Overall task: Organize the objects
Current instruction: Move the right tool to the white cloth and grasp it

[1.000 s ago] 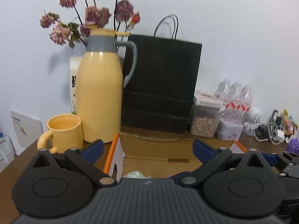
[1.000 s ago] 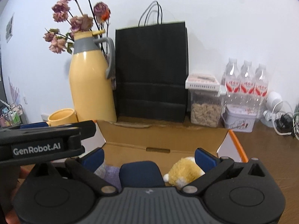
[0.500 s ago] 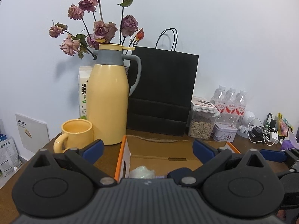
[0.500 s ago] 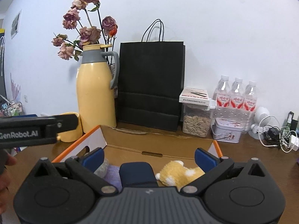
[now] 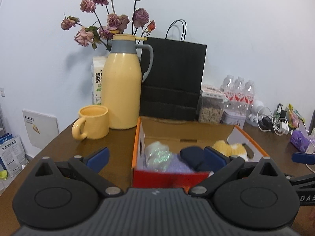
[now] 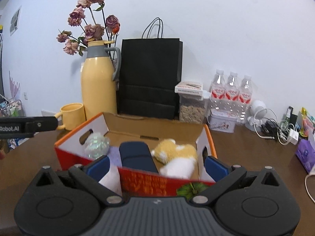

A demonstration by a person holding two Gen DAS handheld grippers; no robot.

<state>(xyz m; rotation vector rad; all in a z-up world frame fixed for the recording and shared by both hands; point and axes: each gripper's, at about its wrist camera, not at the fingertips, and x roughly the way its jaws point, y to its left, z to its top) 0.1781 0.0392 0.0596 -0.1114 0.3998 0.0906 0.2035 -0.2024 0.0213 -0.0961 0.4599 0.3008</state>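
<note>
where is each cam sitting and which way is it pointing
Left wrist: sits on the left gripper, looking forward over the cardboard box toward the yellow jug and the wall; its own open fingers show, and the right gripper at the right edge.
Right wrist: sits on the right gripper, facing the same box from further right; open fingers, the left gripper at the left edge.
Shared: box, jug, black bag.

Both grippers farther from box (image 6: 135, 179)
</note>
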